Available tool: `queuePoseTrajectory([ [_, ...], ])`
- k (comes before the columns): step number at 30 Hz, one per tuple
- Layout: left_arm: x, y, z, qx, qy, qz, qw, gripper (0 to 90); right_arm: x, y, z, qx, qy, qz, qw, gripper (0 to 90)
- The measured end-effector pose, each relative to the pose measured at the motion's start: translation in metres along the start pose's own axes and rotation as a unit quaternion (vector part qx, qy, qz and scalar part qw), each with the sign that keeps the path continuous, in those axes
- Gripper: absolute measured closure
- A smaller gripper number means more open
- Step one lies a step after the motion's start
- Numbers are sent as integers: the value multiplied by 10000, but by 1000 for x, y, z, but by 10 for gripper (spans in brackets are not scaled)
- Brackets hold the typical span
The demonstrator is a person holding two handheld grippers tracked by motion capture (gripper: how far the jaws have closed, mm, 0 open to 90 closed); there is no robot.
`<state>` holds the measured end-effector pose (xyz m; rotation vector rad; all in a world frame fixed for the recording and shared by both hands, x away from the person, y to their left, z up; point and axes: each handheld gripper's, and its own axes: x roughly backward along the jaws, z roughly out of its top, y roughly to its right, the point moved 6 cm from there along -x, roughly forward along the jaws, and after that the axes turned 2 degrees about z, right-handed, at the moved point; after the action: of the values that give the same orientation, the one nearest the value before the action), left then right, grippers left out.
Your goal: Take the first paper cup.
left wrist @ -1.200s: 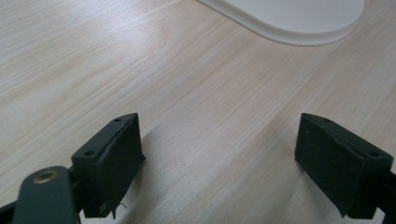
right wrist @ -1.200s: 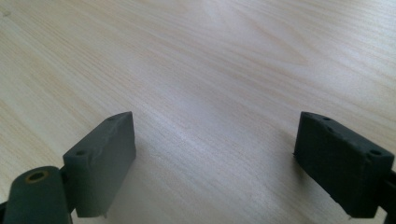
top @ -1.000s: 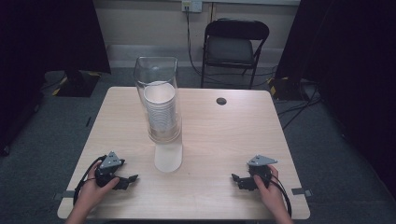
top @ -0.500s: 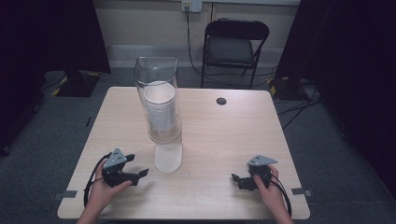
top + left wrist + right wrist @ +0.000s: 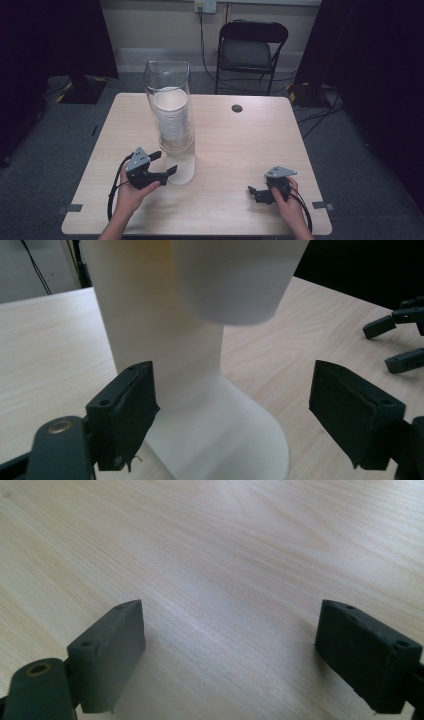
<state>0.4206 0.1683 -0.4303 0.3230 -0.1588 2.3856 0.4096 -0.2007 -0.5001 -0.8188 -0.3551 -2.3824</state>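
Table (image 5: pixel 240 150): lying pale and wood-grained across the middle of the high view — its grain showing close up in the right gripper view.
Round dark spot (image 5: pixel 237 108): sitting on the tabletop near the far edge.
Folding chair (image 5: pixel 253 50): standing behind the table, facing it, well apart from its far edge.
Cables (image 5: pixel 320 112): trailing over the grey floor at the far right.
Wall outlet (image 5: pixel 206 6): feeding a cord that is hanging down — beside the chair.

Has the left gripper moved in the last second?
Yes. The left gripper has moved forward and inward from the table's near left edge toward the cup dispenser, its open jaws now flanking the base.
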Motion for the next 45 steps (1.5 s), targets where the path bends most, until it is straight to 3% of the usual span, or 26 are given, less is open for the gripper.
queuePoseTrajectory([
  [8,-8,5,19,-98,271,23,9996,200,0,0,0,2,2,0,10000,119],
  [9,-8,6,21,-20,311,29,9995,209,0,0,0,2,1,1,10000,119],
  [15,-13,5,24,39,335,80,9994,215,0,0,0,0,1,0,10000,119],
  [22,-19,4,33,-71,421,133,9990,227,0,0,0,4,1,0,10000,119],
  [31,-25,4,33,-85,467,293,9984,264,0,0,0,3,2,1,10000,119],
  [36,-27,1,33,-248,489,399,9977,327,0,0,0,2,1,0,10000,120],
  [45,-28,2,32,-329,536,364,9974,344,0,0,0,3,0,0,10000,119],
])
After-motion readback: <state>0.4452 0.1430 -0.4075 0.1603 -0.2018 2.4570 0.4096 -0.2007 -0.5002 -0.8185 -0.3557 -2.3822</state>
